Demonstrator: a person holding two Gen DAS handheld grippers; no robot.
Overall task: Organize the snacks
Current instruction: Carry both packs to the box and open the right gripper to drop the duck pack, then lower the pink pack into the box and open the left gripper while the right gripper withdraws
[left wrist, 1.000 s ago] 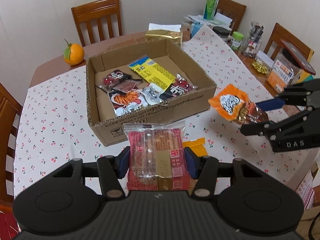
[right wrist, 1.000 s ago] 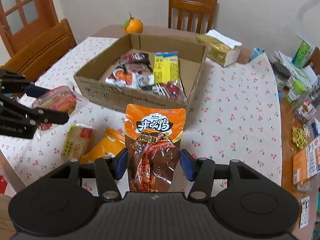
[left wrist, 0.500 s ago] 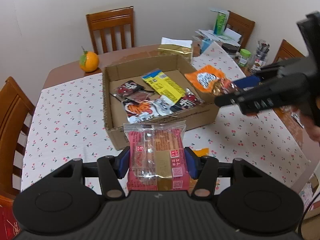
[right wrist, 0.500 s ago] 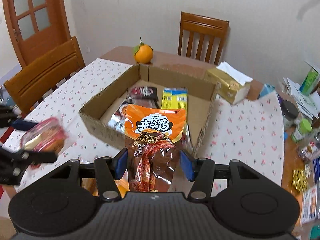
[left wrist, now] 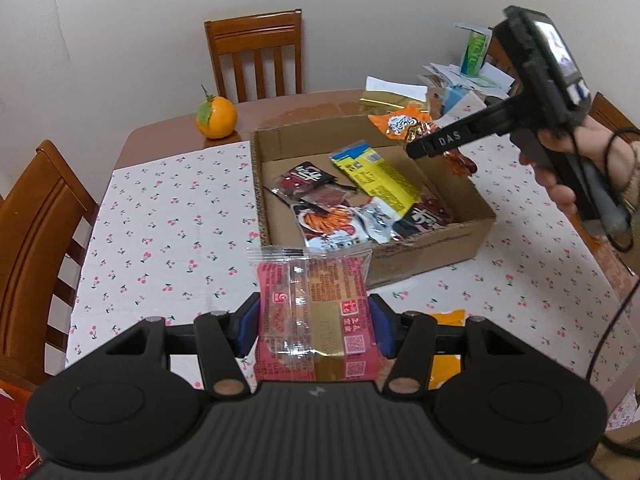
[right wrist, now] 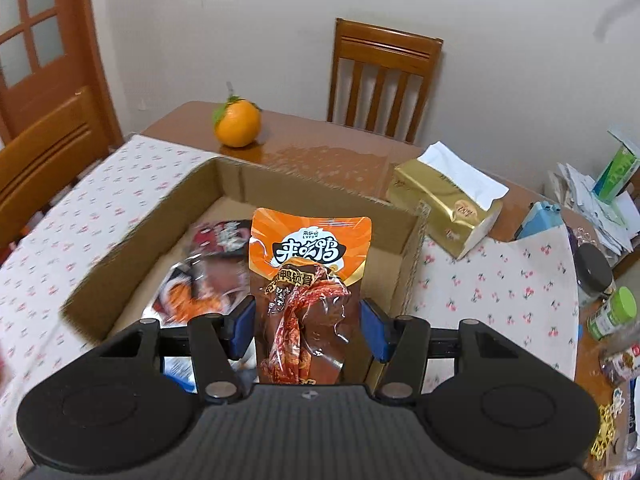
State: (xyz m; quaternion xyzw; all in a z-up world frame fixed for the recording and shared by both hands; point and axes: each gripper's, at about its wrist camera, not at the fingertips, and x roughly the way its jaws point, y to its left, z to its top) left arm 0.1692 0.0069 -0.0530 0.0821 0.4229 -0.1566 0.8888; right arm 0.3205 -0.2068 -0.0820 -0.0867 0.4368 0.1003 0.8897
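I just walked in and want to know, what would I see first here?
Probably the open cardboard box in the middle of the cherry-print table, with snack packets inside. Each gripper grips a snack: the right gripper holds an orange packet over the box, and the left gripper holds a pink packet just before it. A bright orange fruit sits behind.
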